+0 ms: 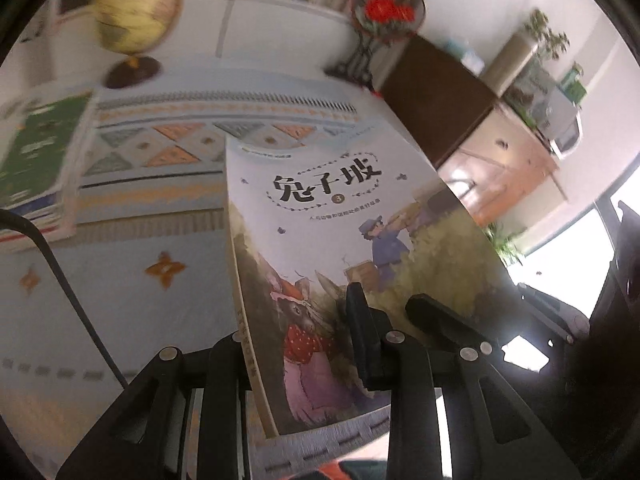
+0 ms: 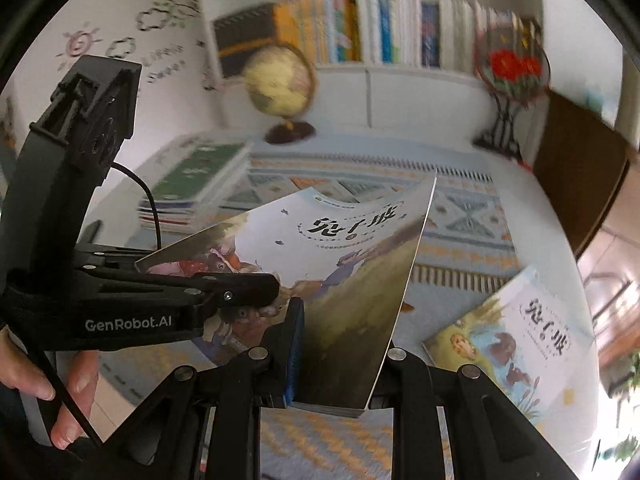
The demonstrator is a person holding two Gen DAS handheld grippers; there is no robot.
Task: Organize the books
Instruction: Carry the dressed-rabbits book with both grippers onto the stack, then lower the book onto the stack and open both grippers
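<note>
Both tongs grip one picture book (image 2: 344, 248), held tilted above the patterned rug (image 1: 120, 280): the left tongs (image 1: 304, 344) clamp its lower spine corner, the right tongs (image 2: 336, 356) pinch the opposite edge. Its thin cover already bows, so uneven pulling could crease it or slip it free. Beyond the book, left, sits a blurred book stack (image 2: 196, 184), probably its destination.

Globe (image 2: 280, 88) behind book stack (image 2: 196, 184), on table (image 2: 460, 240)
</note>
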